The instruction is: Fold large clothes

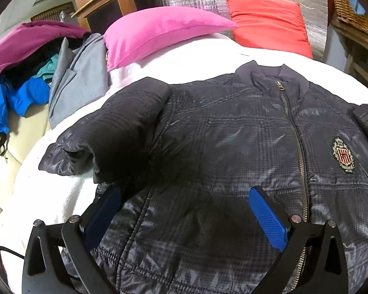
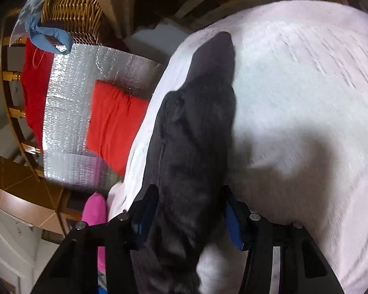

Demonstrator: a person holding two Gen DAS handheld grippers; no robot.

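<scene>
On white bed cover (image 1: 196,56): pink pillow (image 1: 159,34), red pillow (image 1: 269,24), clothes pile (image 1: 19,78) at left, foil sheet behind. Dark quilted jacket (image 1: 220,147) lies flat, zipped; left claw (image 1: 184,205) spread wide above its front. Sleeve (image 2: 196,134) passes between right claw (image 2: 189,215) pads; grip unclear

This is a home bedroom. Ahead of the left jaws lie a white bed (image 1: 208,56) and pink pillow (image 1: 159,34). A wicker basket (image 2: 71,7) stands beyond the right jaws.

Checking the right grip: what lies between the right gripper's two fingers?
A dark jacket sleeve runs between the right gripper fingers, in the right wrist view.
</scene>
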